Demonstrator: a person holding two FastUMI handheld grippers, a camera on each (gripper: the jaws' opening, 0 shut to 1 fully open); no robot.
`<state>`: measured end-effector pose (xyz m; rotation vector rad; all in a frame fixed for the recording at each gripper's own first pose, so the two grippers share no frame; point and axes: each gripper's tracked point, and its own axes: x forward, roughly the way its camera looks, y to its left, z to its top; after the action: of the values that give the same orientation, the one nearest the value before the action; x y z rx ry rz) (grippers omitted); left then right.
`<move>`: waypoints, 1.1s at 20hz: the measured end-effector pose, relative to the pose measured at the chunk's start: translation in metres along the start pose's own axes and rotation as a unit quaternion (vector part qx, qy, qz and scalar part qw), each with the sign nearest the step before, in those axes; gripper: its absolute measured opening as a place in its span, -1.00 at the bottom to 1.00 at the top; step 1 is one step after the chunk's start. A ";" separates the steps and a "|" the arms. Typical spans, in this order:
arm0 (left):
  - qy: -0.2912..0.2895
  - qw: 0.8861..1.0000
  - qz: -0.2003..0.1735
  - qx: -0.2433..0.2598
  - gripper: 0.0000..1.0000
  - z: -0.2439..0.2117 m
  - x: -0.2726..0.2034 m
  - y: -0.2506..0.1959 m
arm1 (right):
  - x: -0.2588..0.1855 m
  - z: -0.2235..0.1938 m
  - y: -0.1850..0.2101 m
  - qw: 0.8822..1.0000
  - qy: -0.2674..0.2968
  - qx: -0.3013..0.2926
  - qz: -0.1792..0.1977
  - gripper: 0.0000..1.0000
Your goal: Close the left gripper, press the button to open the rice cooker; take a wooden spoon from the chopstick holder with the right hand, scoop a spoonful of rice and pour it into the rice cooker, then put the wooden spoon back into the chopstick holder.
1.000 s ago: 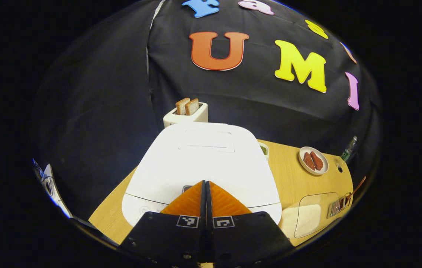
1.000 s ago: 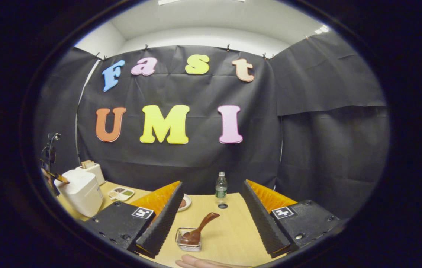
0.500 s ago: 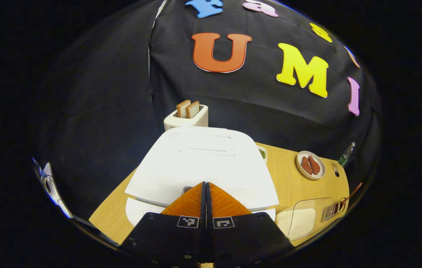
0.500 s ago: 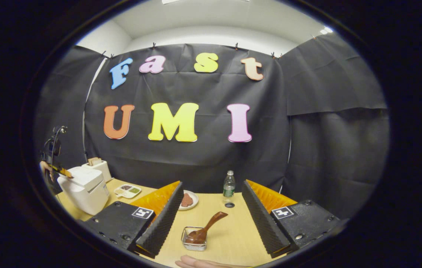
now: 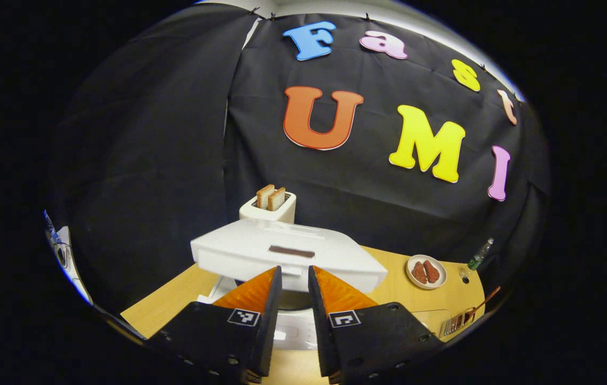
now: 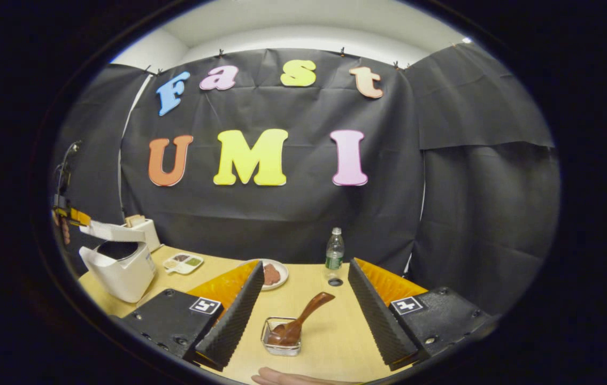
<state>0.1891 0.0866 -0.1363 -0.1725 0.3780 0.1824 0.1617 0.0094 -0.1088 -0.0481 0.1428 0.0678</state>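
Observation:
The white rice cooker [image 5: 292,332] stands right in front of my left gripper [image 5: 294,270], its lid [image 5: 287,251] lifted to about level above the dark pot opening. The left fingers stand a narrow gap apart, holding nothing. In the right gripper view the cooker [image 6: 120,266] sits at the far left with its lid [image 6: 106,231] up, and the left gripper [image 6: 70,216] is beside it. My right gripper [image 6: 306,263] is wide open above the table. Between its fingers and lower down stands the wire chopstick holder [image 6: 281,343] with the wooden spoon [image 6: 306,315] leaning out of it.
A toaster [image 5: 274,206] with two slices stands behind the cooker. On the wooden table [image 6: 330,331] are a small divided tray [image 6: 185,262], a plate of sausages [image 6: 271,274] and a water bottle [image 6: 333,254]. A person's hand [image 6: 292,377] lies at the near edge.
The cooker's lid has sprung up from shut to about level. My left gripper has drawn back and tilted up, and its fingers have parted a little. The right gripper stays open over the holder.

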 end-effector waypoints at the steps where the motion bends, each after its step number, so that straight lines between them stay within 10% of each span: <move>1: -0.012 1.000 0.006 0.009 -0.37 0.001 -0.010 0.001 | 0.002 -0.004 0.002 1.000 0.004 0.001 0.002 1.00; 4: -0.048 0.998 -0.007 0.036 -0.22 -0.001 -0.039 -0.016 | 0.010 -0.017 0.004 1.000 0.016 0.004 0.006 0.94; 6: -0.070 0.996 -0.009 0.062 0.29 -0.009 -0.057 -0.021 | 0.015 -0.028 0.011 0.999 0.022 0.012 0.021 0.94; 7: -0.079 0.994 -0.007 0.074 0.89 -0.012 -0.064 -0.023 | 0.018 -0.035 0.015 0.999 0.029 0.020 0.031 1.00; 22: -0.157 0.983 -0.031 0.093 0.92 -0.055 -0.145 -0.037 | 0.079 -0.141 -0.009 0.989 0.112 0.090 0.032 0.99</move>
<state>0.0453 0.0186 -0.1260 0.0306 0.0747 0.1102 0.2208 -0.0014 -0.2593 0.1303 0.3739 0.1138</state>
